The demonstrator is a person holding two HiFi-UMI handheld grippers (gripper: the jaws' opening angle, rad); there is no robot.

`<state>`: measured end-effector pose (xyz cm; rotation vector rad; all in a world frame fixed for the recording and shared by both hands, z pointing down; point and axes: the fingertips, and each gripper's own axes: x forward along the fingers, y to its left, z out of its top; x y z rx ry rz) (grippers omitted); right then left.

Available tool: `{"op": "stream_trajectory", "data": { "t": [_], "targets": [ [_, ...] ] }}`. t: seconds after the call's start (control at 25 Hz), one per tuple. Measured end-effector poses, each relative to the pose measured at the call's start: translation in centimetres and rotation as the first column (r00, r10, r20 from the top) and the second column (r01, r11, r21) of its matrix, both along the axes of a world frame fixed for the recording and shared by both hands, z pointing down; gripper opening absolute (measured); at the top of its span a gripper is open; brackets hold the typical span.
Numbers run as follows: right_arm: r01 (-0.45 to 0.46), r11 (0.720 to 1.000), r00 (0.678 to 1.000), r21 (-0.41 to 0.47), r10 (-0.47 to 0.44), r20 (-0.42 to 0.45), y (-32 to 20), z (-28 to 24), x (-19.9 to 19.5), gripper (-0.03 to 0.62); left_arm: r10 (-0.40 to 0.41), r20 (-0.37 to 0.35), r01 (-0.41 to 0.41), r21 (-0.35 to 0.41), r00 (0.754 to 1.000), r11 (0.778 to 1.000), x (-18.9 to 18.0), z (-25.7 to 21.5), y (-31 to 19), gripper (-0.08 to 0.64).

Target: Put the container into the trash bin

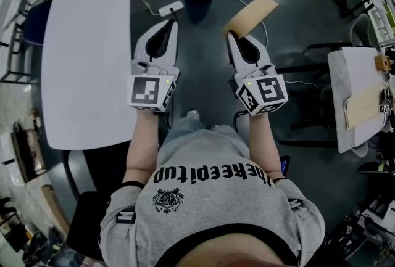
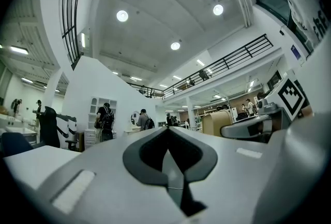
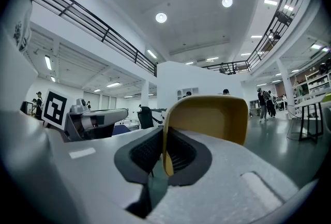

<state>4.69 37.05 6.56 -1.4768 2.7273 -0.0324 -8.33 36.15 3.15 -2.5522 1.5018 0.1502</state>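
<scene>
A tan, shallow container (image 1: 253, 13) sticks out past my right gripper (image 1: 233, 34), which is shut on its rim. In the right gripper view the container (image 3: 212, 117) stands on edge, its wall pinched between the dark pads of that gripper (image 3: 164, 150). My left gripper (image 1: 172, 21) is shut with nothing in it; its jaws meet in the left gripper view (image 2: 166, 132). A dark blue trash bin (image 1: 198, 4) stands on the grey floor just beyond and between both grippers. The container (image 2: 214, 123) also shows at the right of the left gripper view.
A white table (image 1: 86, 50) fills the left side. A white power strip (image 1: 171, 8) with cables lies on the floor by the bin. A second table (image 1: 352, 93) with wooden pieces and black chair frames (image 1: 308, 68) are at the right. People stand far off (image 2: 105, 119).
</scene>
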Motion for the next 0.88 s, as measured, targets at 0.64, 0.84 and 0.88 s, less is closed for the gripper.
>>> {"op": "stream_trajectory", "data": {
  "t": [0.64, 0.84, 0.88],
  "targets": [
    [-0.004, 1.0, 1.0, -0.015, 0.004, -0.019, -3.8, 0.6, -1.5, 0.017, 0.06, 0.003, -0.06, -0.02, 0.998, 0.998, -0.5, 1.0, -5.3, 0.02],
    [0.016, 1.0, 1.0, -0.017, -0.016, -0.014, -6.8, 0.8, -1.5, 0.017, 0.038, 0.003, -0.038, -0.029, 0.999, 0.999, -0.7, 1.2, -7.9, 0.02],
    [0.023, 1.0, 1.0, -0.015, -0.023, -0.013, -7.6, 0.7, -1.5, 0.017, 0.033, 0.002, -0.033, -0.029, 0.999, 0.999, -0.7, 1.2, -8.5, 0.02]
  ]
}}
